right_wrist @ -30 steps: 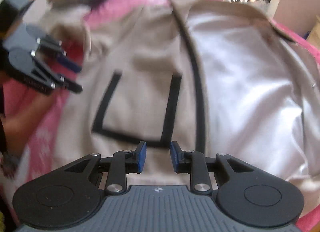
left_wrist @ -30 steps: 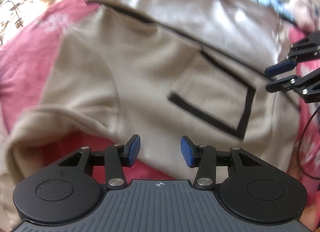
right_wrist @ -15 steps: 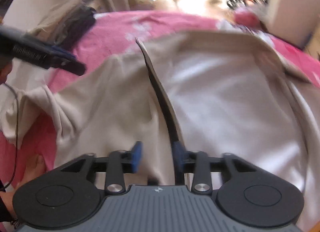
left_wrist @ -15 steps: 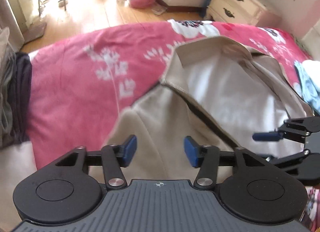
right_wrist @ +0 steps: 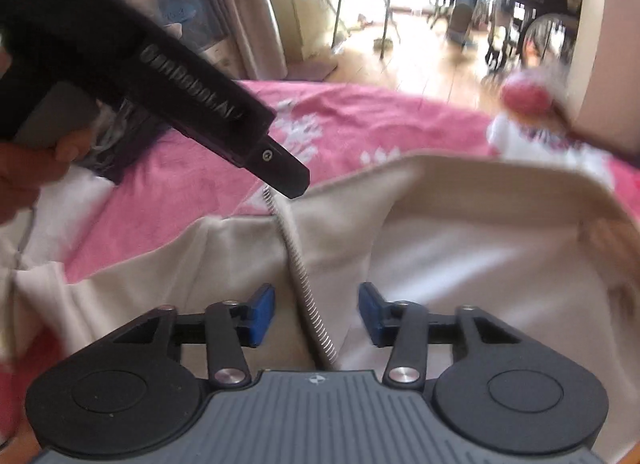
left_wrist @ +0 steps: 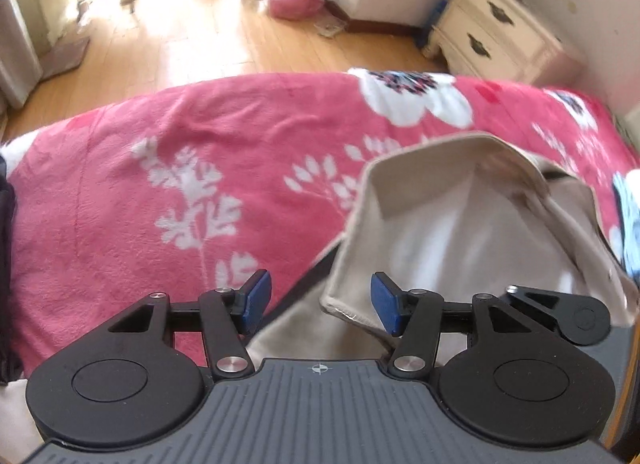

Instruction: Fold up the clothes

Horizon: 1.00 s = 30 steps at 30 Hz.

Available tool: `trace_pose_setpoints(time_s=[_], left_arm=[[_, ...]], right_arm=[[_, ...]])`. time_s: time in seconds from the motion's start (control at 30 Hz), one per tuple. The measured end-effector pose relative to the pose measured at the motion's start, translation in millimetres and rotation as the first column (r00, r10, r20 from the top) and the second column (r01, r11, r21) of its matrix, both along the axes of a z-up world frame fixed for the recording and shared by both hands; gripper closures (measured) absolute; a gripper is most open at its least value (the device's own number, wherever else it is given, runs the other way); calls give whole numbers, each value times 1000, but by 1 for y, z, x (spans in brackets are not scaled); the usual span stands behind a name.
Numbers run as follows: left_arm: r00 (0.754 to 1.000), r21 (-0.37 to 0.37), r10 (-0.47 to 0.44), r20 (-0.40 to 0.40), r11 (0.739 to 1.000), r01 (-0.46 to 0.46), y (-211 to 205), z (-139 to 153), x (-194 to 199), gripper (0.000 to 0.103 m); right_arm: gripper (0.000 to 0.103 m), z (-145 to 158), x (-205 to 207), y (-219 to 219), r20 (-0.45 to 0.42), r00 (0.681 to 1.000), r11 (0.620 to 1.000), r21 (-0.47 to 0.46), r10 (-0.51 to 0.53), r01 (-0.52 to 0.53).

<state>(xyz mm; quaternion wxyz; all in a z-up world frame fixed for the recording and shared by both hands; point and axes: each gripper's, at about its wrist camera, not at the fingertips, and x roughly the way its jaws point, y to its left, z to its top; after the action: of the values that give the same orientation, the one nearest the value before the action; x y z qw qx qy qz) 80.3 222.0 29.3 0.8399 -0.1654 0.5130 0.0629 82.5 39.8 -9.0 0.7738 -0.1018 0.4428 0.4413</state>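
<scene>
Gaping, blue pads apart, left gripper [left_wrist: 318, 304] grips nothing; beige jacket [left_wrist: 460, 232] edge lies between its fingers. Right gripper [right_wrist: 316, 316] likewise spread, straddling the jacket's zipper [right_wrist: 304, 284]. Jacket lies on the pink floral blanket [left_wrist: 160, 184], right of centre; cream dresser [left_wrist: 492, 40] far right.

Spread over the bed [left_wrist: 120, 192], right of centre: jacket [left_wrist: 460, 232]. Beyond the bed, floor [left_wrist: 180, 40]; far right on it, dresser [left_wrist: 496, 40].
</scene>
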Motion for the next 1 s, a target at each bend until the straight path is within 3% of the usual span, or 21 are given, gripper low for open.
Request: trace_pose_setpoints(time_s=[0.07, 0.17, 0.27, 0.37, 0.47, 0.57, 0.67, 0.73, 0.83, 0.93, 1.0], left_arm=[[1000, -38, 29, 13, 999, -28, 10, -5, -5, 48], [999, -72, 8, 43, 997, -4, 15, -9, -19, 48], [998, -51, -42, 45, 998, 45, 8, -16, -32, 48], [998, -22, -56, 25, 998, 56, -3, -26, -39, 48], [996, 74, -93, 17, 993, 91, -18, -33, -42, 48], [994, 146, -108, 4, 984, 106, -29, -39, -44, 48], [993, 208, -117, -15, 971, 118, -37, -47, -46, 48], [993, 235, -118, -21, 965, 120, -41, -52, -47, 48], [993, 257, -118, -11, 959, 117, -43, -53, -49, 48], [992, 291, -128, -19, 948, 128, -45, -56, -49, 47], [991, 308, -133, -27, 942, 134, -46, -58, -49, 47]], right_arm=[[90, -8, 10, -12, -41, 996, 996, 37, -74, 75], [90, -19, 25, -29, -106, 978, 978, 86, -180, 189], [90, -30, 39, -47, -176, 944, 944, 127, -280, 303], [90, -42, 54, -65, -249, 895, 896, 160, -370, 415], [90, -53, 68, -82, -319, 835, 836, 180, -448, 518], [86, -46, 62, -75, -222, 854, 851, 142, -471, 506], [63, -36, 55, -72, -129, 857, 852, 111, -499, 512], [63, -24, 50, -82, -40, 839, 830, 132, -542, 543], [65, -4, 44, -98, -2, 853, 829, 231, -523, 509], [72, 17, 31, -89, 44, 940, 898, 314, -339, 309], [74, 17, 28, -69, 57, 974, 935, 299, -218, 191]])
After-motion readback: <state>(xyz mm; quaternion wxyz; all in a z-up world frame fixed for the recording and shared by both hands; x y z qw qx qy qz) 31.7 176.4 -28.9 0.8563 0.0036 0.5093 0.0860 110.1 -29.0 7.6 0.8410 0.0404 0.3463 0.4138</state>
